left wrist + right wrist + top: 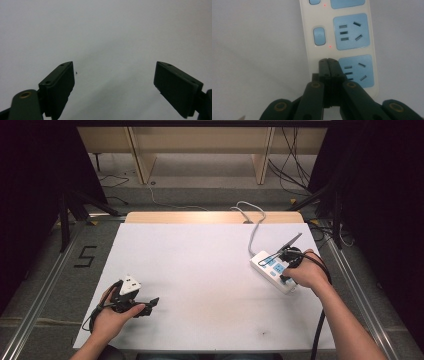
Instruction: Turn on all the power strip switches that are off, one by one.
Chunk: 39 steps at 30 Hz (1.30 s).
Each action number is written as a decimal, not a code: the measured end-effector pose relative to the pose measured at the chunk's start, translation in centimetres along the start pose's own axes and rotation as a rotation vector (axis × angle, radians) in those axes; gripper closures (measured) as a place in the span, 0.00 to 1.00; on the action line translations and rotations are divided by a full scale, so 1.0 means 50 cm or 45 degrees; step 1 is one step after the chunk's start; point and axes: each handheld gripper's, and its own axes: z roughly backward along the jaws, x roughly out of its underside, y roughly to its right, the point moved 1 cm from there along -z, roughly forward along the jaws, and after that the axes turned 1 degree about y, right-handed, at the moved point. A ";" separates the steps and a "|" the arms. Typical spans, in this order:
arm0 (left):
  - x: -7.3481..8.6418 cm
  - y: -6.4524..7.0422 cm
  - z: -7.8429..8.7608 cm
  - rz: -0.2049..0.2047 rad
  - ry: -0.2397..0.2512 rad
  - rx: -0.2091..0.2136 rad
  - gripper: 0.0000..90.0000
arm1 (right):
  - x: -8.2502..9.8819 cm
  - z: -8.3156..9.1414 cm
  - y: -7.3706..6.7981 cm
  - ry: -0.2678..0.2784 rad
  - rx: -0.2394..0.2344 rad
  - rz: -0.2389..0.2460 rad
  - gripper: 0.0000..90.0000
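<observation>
A white power strip (pixel 267 267) with blue sockets lies at the right of the white table (pixel 200 270). My right gripper (pixel 285 277) is shut with nothing between its jaws. In the right gripper view its tips (pixel 328 61) rest on the strip (pixel 307 37), in the column of switch buttons, beside the nearest socket (pixel 358 71). One blue button (pixel 319 36) with a red light beside it shows just beyond. My left gripper (pixel 150 302) is held low at the table's near left, open (pixel 114 64) over bare white surface.
The strip's grey cable (pixel 255 227) runs off the far edge of the table. Black stands (pixel 65 215) flank the table on both sides. A "5" mark (pixel 86 256) is on the floor at left. A small dark speck (pixel 262 334) lies near the front edge.
</observation>
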 end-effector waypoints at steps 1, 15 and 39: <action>0.000 0.000 0.000 0.001 0.001 0.000 0.18 | 0.000 0.000 0.000 -0.001 0.000 -0.003 1.00; 0.000 0.000 0.000 0.000 0.001 0.000 0.18 | -0.001 -0.002 -0.002 -0.008 0.011 0.012 1.00; -0.001 0.002 0.000 -0.005 -0.001 -0.001 0.18 | -0.003 -0.007 -0.011 -0.025 0.056 0.029 1.00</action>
